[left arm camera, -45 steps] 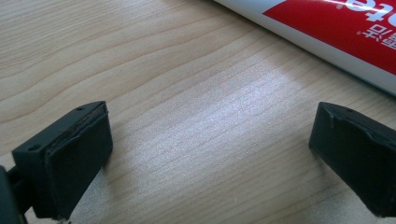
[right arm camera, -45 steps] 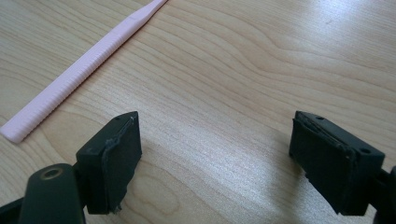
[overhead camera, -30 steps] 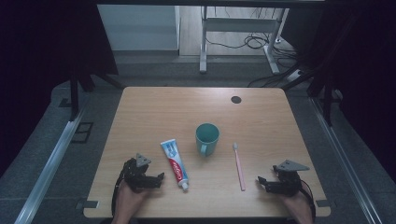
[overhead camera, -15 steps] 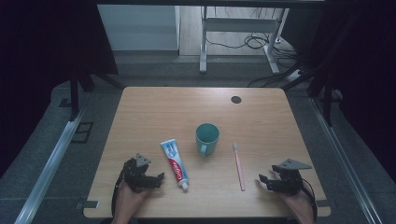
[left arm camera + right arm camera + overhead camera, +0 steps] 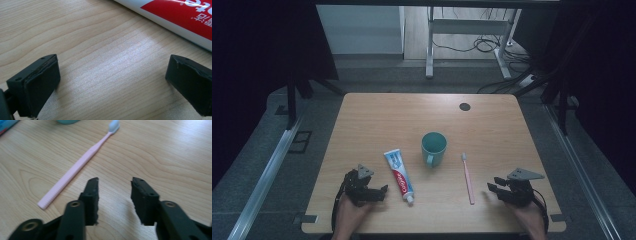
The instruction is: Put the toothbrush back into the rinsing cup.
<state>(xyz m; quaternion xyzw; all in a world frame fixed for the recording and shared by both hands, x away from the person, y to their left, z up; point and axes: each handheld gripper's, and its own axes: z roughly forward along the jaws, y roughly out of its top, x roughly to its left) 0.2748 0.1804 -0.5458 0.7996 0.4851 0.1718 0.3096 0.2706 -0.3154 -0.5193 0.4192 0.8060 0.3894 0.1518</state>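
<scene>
Right gripper [image 5: 495,189], jaws empty and just narrowed, faces the pink toothbrush [image 5: 468,178] for pickup; left gripper [image 5: 381,191], jaws wide apart, waits beside the toothpaste tube [image 5: 399,174].

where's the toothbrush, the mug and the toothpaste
toothbrush [image 5: 468,176], high view, middle of the pink handle
mug [image 5: 434,143], high view, teal rim
toothpaste [image 5: 398,174], high view, middle of the tube

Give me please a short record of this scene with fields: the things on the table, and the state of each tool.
surface: wooden table
toothpaste tube: lying flat, beside left tool
cup: green, upright, mid-table
toothbrush: pink, lying flat, left of right tool
left tool: jaws wide apart, nothing between them
right tool: jaws have just been closing, a gap remains, nothing between them
</scene>
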